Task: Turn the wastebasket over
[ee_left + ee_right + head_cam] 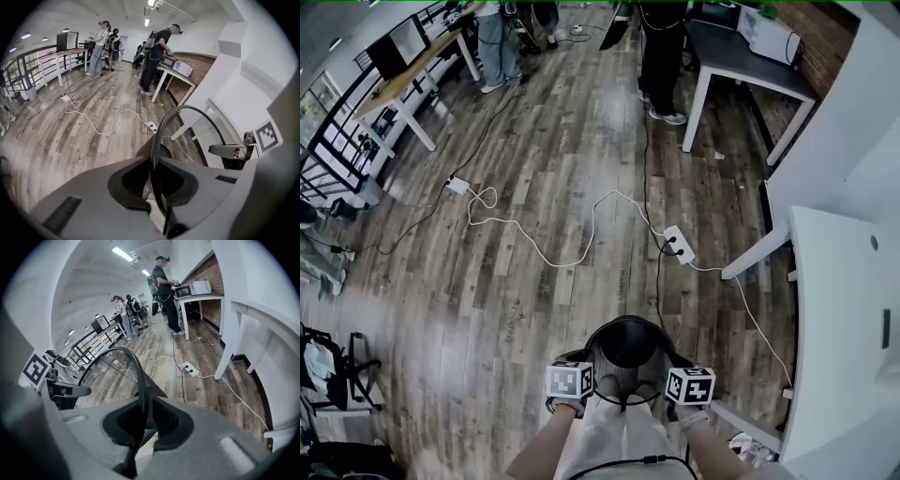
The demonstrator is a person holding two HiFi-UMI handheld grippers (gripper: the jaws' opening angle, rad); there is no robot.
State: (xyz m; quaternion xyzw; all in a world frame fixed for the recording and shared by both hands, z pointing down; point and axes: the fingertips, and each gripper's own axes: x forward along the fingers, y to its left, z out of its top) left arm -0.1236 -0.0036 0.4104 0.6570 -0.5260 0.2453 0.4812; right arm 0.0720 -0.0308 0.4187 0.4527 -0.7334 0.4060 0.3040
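Left gripper view shows my left gripper [154, 183] pinched narrow on the basket [197, 136]. The black rim wire runs straight through the slot between the pads, with mesh fanning out beyond it. My right gripper [140, 423] has the same hold on the opposite side of the rim, its jaws nearly together on the wire. I took the rim because the mesh wall is far too wide for these jaws. Two grips facing each other also give me a line to roll the basket about.

From my head the basket sits between the two marker cubes, just in front of my legs. It is mouth up, so I look down into its dark bottom, and the turn is not yet done. It looks to hang clear of the floor [534, 187], which I judge gives the bottom room to swing. The thin wire could pivot in the pads, so both grips need to stay firm.

Further out, a white cable [534, 246] and a power strip [680, 244] lie ahead, well apart from the basket. A white table [844, 328] stands near on my right.
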